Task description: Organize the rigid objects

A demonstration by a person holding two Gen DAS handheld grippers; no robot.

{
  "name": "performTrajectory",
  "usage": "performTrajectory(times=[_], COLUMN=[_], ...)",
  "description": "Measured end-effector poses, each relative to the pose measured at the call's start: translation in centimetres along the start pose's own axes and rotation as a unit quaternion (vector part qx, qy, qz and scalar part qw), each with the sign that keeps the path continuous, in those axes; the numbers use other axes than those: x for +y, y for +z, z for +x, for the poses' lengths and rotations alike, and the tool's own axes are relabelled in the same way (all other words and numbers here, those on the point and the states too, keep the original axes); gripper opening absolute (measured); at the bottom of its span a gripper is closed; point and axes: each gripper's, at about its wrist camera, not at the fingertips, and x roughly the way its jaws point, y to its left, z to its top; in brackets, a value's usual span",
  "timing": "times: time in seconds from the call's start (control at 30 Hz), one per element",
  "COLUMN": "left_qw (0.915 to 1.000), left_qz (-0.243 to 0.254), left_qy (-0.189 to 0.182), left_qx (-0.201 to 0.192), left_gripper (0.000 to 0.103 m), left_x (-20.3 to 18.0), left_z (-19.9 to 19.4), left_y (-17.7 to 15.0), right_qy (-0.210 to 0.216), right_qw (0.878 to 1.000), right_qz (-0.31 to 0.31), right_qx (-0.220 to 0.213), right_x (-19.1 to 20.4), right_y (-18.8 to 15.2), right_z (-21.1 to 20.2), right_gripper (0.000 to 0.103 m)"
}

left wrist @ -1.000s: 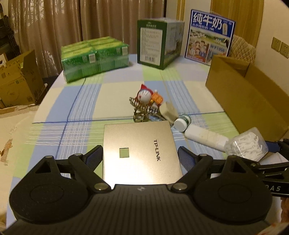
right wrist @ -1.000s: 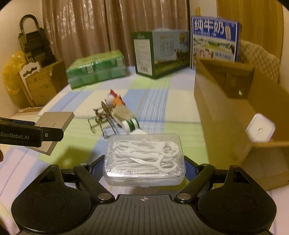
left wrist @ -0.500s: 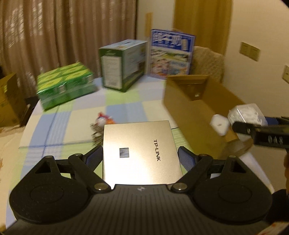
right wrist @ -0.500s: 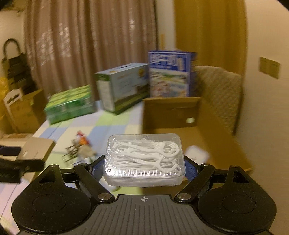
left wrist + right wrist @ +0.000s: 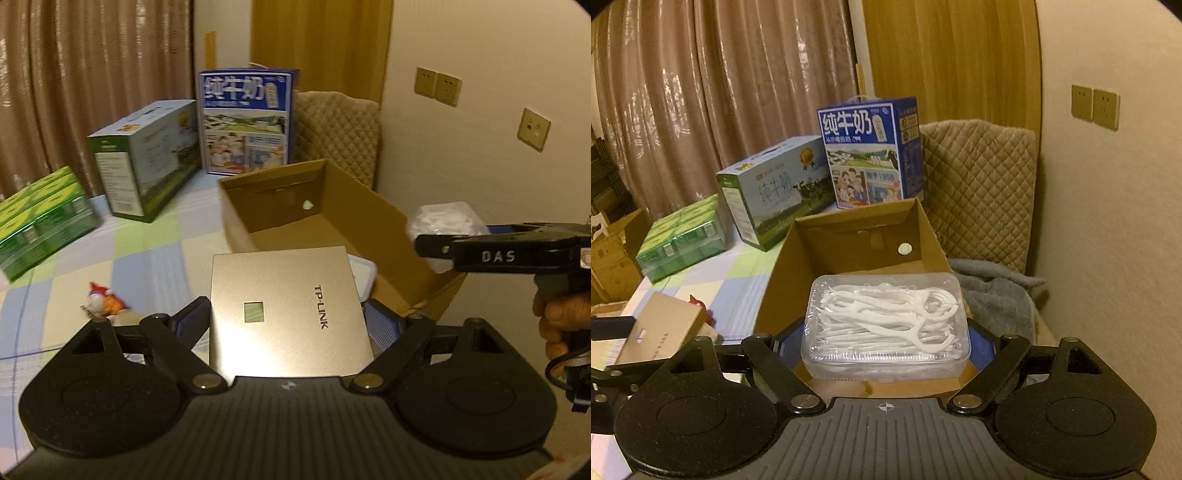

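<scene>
My left gripper [image 5: 286, 314] is shut on a flat gold TP-LINK box [image 5: 284, 306] and holds it in the air at the near left edge of the open cardboard box [image 5: 280, 216]. My right gripper [image 5: 886, 334] is shut on a clear plastic case of white floss picks [image 5: 884, 325], held over the near end of the cardboard box [image 5: 857, 236]. In the left wrist view the right gripper [image 5: 436, 243] shows at the right with the floss case [image 5: 447, 219]. A white item [image 5: 364, 275] lies inside the cardboard box, half hidden.
On the checked tablecloth [image 5: 147, 251] lie a small toy figure [image 5: 101, 301], a green carton pack [image 5: 40, 218], a green milk box [image 5: 147, 158] and a blue milk box [image 5: 247, 122]. A quilted chair [image 5: 979, 192] with a grey cloth [image 5: 993, 291] stands behind the cardboard box.
Both grippers have swung right and up from the table's middle to the cardboard box, each still holding its object. The toy and bottles have slid out to the left of view.
</scene>
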Motion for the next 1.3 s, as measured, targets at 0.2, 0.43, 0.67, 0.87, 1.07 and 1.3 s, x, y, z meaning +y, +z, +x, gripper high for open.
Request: performTrajectory(times=[0.2,0.43,0.67,0.87,1.07,1.3], left_qw=[0.9997,0.9992,0.9988,0.9988,0.9988,0.9986], left_qz=[0.016,0.023,0.029,0.026,0.027,0.029], left_qy=[-0.008,-0.017,-0.016,-0.018,-0.019,-0.022], left_qx=[0.014,0.029,0.036,0.038,0.037,0.037], left_gripper=[0.086,0.086,0.086,0.086,0.086,0.087], left_x=[-2.1,-3.3,-3.9,-3.9,-4.0,-4.0], left_z=[2.7,5.3,6.6,7.2,7.5,8.1], left_y=[0.7,1.0,1.1,1.5,1.9,2.1], right_qy=[0.004,0.011,0.010,0.010,0.011,0.006], right_qw=[1.000,0.999,0.999,0.998,0.998,0.998], right_qz=[0.021,0.034,0.045,0.045,0.046,0.054], right_qx=[0.012,0.023,0.026,0.031,0.032,0.035], right_x=[-2.0,-3.1,-4.0,-4.1,-4.4,-4.9], right_y=[0.0,0.0,-0.1,-0.3,-0.2,-0.3], right_z=[1.5,3.0,3.6,3.9,4.1,4.0], right_gripper=[0.083,0.083,0.083,0.083,0.083,0.083])
